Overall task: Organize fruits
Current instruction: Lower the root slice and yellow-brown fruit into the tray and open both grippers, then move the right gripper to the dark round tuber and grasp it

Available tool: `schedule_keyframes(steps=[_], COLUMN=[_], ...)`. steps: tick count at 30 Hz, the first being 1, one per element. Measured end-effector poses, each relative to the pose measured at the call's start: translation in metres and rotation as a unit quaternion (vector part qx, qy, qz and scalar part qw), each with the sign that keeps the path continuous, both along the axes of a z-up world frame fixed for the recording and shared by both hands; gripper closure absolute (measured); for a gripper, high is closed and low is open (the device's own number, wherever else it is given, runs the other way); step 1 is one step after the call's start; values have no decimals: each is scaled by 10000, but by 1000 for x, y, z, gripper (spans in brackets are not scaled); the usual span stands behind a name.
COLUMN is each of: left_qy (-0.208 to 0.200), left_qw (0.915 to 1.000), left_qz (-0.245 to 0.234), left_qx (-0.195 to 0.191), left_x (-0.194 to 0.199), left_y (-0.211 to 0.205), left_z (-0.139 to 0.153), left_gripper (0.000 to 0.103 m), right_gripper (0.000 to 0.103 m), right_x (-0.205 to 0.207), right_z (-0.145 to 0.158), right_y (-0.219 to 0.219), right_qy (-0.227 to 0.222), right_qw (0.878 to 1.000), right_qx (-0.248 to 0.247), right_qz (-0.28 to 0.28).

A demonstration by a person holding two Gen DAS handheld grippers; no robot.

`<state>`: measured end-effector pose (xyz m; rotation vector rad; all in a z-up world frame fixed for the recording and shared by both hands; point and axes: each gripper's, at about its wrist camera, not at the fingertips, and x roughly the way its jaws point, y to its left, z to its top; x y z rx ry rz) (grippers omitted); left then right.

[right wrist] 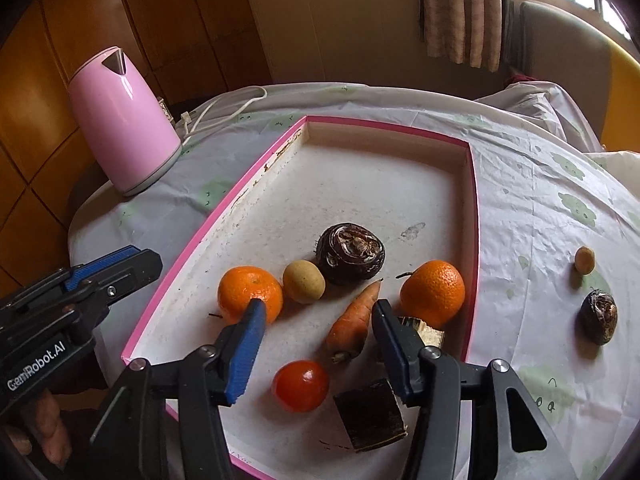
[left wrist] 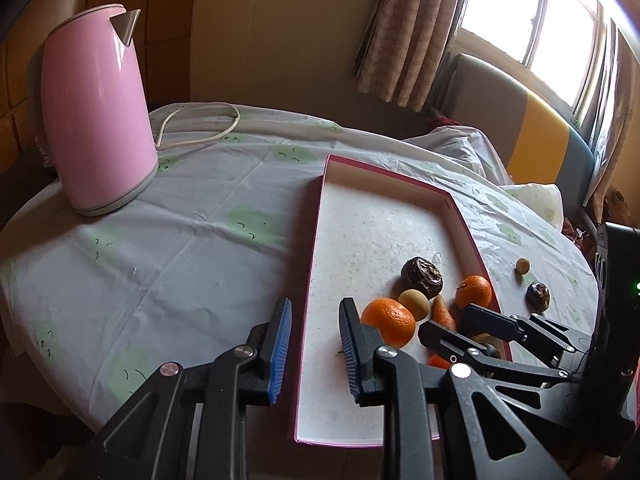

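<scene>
A shallow white tray with a pink rim point(right wrist: 224, 208) lies on the table. In it are two oranges point(right wrist: 250, 294) point(right wrist: 434, 292), a small yellowish fruit point(right wrist: 304, 282), a dark wrinkled bulb point(right wrist: 350, 252), a carrot point(right wrist: 352, 320), a red tomato point(right wrist: 300, 386) and a dark cut chunk point(right wrist: 370, 416). My right gripper point(right wrist: 318, 308) hangs open over the tray's near end, with the carrot lying between its jaws untouched. My left gripper point(left wrist: 316, 304) is shut on nothing, above the tray's left rim point(left wrist: 310, 280) beside an orange point(left wrist: 388, 322).
Outside the tray on the right of the patterned tablecloth point(right wrist: 540, 200) lie a small yellow fruit point(right wrist: 585, 258) and a second dark bulb point(right wrist: 599, 316). A pink kettle point(right wrist: 124, 120) with a white cord stands at the back left. A person's hand point(right wrist: 44, 432) holds the left gripper.
</scene>
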<state>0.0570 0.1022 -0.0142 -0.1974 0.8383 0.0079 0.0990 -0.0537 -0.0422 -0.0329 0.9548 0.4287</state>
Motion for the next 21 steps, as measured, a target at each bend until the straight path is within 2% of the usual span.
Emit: schedule_keyframes(steps=[4, 6, 12, 21], left_qy=[18, 3, -8, -15], left_qw=[10000, 10000, 9999, 9994], left_qz=[-16, -33, -149, -333], left_qx=[31, 36, 16, 108], left_x=[-1, -2, -5, -10], left_y=[-3, -5, -15, -32], left_z=[1, 2, 3, 5], left_gripper=[78, 78, 78, 78], right_gripper=[44, 29, 5, 5], right_x=[-7, -12, -29, -40], right_z=[5, 9, 27, 30], right_y=[-4, -7, -15, -41], right_qy=[-112, -228, -823, -870], right_qw=[9999, 9997, 9958, 9928], right_qx=[4, 41, -223, -194], right_qz=[-46, -107, -345, -805])
